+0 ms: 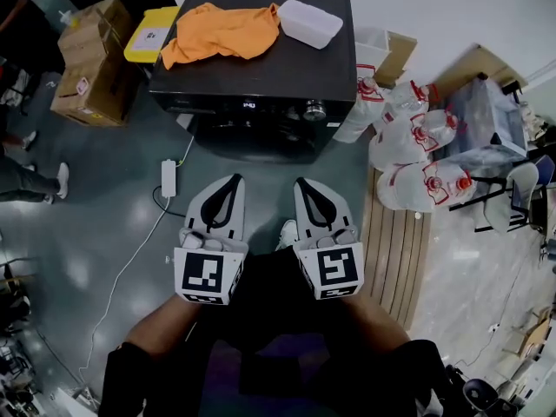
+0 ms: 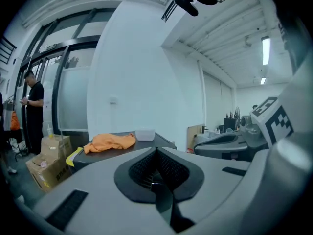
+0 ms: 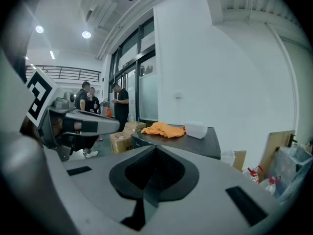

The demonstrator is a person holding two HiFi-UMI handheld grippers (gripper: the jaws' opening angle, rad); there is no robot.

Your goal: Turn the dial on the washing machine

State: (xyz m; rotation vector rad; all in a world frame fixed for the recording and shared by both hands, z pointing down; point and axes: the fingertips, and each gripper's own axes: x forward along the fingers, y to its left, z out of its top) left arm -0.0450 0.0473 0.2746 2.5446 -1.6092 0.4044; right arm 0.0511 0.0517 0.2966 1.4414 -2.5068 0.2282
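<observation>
A black washing machine stands ahead of me, with a round silver dial on its front panel at the right. An orange cloth and a clear plastic tub lie on its top. My left gripper and right gripper hang side by side, well short of the machine, both shut and empty. In the left gripper view the shut jaws meet at the left gripper, with the machine top beyond. The right gripper shows the same from the other side.
Cardboard boxes and a yellow bin stand left of the machine. Large water bottles lie at the right beside a wooden pallet. A power strip and cable lie on the floor. People stand at the left.
</observation>
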